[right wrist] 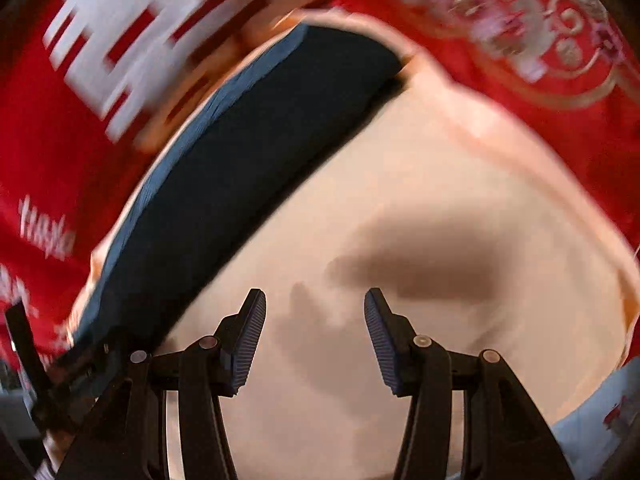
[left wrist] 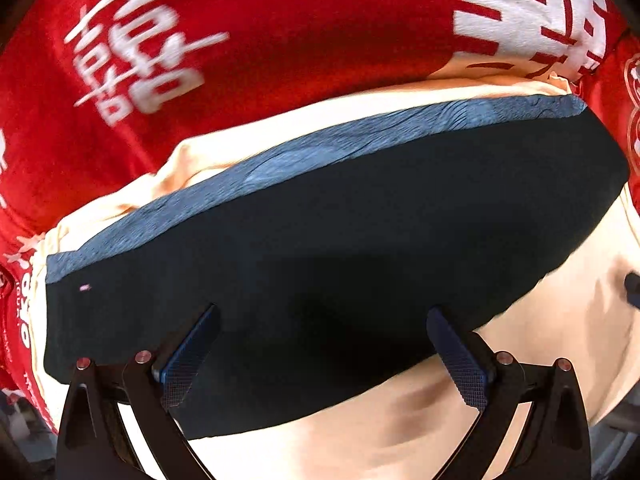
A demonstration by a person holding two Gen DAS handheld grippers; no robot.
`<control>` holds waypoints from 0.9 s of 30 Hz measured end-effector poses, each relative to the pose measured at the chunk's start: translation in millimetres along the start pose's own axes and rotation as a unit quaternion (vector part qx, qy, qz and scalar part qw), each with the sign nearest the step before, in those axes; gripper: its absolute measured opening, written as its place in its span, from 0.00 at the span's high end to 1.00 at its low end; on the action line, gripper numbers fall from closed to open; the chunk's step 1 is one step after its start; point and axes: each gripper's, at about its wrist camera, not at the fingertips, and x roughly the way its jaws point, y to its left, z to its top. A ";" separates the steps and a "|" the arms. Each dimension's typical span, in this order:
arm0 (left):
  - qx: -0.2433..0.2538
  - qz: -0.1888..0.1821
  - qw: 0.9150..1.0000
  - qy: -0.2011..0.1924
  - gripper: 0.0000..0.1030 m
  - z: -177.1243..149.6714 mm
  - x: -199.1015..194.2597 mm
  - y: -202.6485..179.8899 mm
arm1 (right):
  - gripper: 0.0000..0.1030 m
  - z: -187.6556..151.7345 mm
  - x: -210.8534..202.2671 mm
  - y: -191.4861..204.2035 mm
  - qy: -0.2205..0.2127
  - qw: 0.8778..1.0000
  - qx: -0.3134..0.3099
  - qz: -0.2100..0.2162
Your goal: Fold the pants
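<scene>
Red cloth (left wrist: 280,40) printed with white characters is spread as the background in both views, and on it the pants (left wrist: 400,420) are laid, a pale cream fabric; a dark navy waistband (left wrist: 320,240), lighter blue along its far edge, is seen as a wide band across them.

From the left wrist view, the left tool (left wrist: 322,354) is held with its jaws wide apart and nothing between them; both textured pads are seen over the near edge of the dark waistband, though contact cannot be told; the cream fabric spreads from 3 to 6 o'clock of the tool, and a thin strip of it shows beyond the waistband at 12 o'clock, with the red cloth farther out from 9 round to 2 o'clock.

From the right wrist view, which is blurred, the right tool (right wrist: 314,340) is likewise held apart and empty over the cream fabric (right wrist: 400,200); a shadow falls on the fabric at 1 o'clock; the waistband (right wrist: 240,180) runs diagonally from 9 to 12 o'clock; the red cloth (right wrist: 60,140) surrounds the pants from 9 through 3 o'clock.
</scene>
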 end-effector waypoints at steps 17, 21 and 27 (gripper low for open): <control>-0.025 0.025 0.999 0.012 0.00 16.3 36.4 -33.0 | 0.47 106.4 34.6 -40.5 -0.061 0.995 0.067 0.048; -0.027 0.026 0.999 0.009 0.00 14.3 43.9 -23.7 | 0.74 111.3 32.5 -33.3 -0.066 0.995 0.062 0.039; -0.027 0.024 0.999 0.011 0.00 13.0 41.8 -26.6 | 0.79 109.3 7.6 -4.3 -0.104 0.994 -0.022 -0.007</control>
